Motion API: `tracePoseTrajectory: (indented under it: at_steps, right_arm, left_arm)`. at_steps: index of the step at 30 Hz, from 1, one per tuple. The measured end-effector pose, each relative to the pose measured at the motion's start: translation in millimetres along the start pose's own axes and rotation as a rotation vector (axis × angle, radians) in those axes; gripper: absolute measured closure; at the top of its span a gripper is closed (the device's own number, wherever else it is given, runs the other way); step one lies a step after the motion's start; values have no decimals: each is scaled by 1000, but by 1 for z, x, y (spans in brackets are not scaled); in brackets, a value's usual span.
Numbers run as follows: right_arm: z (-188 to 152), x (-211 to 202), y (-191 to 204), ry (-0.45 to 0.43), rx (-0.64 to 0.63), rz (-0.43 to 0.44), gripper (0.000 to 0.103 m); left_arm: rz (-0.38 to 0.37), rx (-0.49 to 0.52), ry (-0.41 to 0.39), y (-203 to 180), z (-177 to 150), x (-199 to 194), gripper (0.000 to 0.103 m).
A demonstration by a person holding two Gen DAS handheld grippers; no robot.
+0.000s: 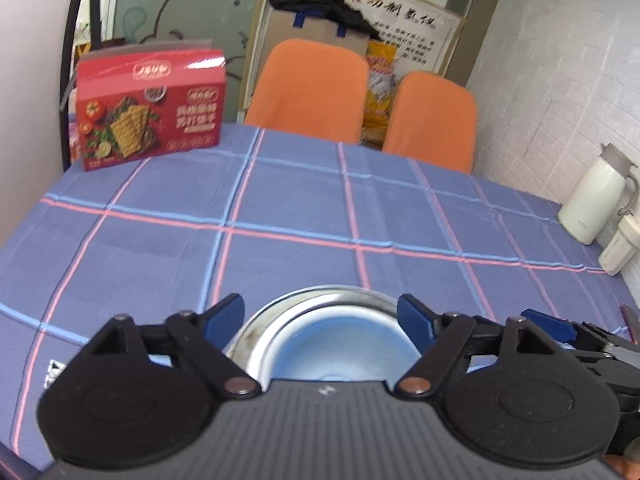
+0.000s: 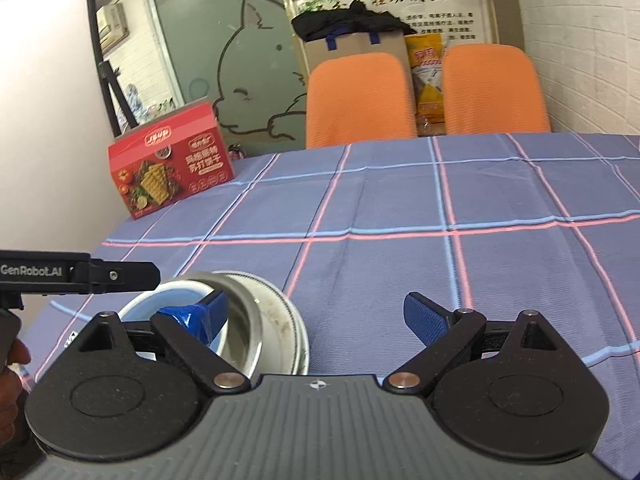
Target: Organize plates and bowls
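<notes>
Two grippers spread wide over nested dishes on a checked tablecloth.

Left gripper [image 1: 320, 318] hangs open above a metal bowl [image 1: 280, 336] with a pale blue bowl [image 1: 336, 346] inside; right gripper [image 2: 316, 320] is also open, empty, just beside the stack, which seems to sit on a white plate [image 2: 298, 340]. Farther off the tablecloth [image 2: 400, 208] carries a red cracker box [image 1: 150, 106], with a white jug [image 1: 594, 196] at its edge.

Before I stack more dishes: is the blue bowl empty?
Empty as far as visible: the blue bowl shows bare interior, nested in the metal bowl; its near part is hidden.
</notes>
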State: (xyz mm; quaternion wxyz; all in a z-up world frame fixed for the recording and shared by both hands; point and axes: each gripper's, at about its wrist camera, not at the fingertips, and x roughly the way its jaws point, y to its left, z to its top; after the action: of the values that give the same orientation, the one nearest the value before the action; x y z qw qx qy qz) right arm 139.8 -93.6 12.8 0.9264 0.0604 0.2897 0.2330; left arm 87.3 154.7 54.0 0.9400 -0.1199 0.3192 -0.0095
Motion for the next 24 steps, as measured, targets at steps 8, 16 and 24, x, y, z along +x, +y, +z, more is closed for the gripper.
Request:
tracePoseTrajectory:
  at_steps: [8, 16, 24]
  right_arm:
    - [7, -4, -13, -64, 55, -32, 21]
    - [-14, -23, -20, -81, 133, -49, 20]
    - [-43, -46, -25, -85, 188, -54, 20]
  left_arm:
    - [19, 26, -133, -38, -5, -18, 23]
    - [89, 52, -150, -45, -28, -37, 23]
    - [95, 87, -128, -59, -69, -55, 23]
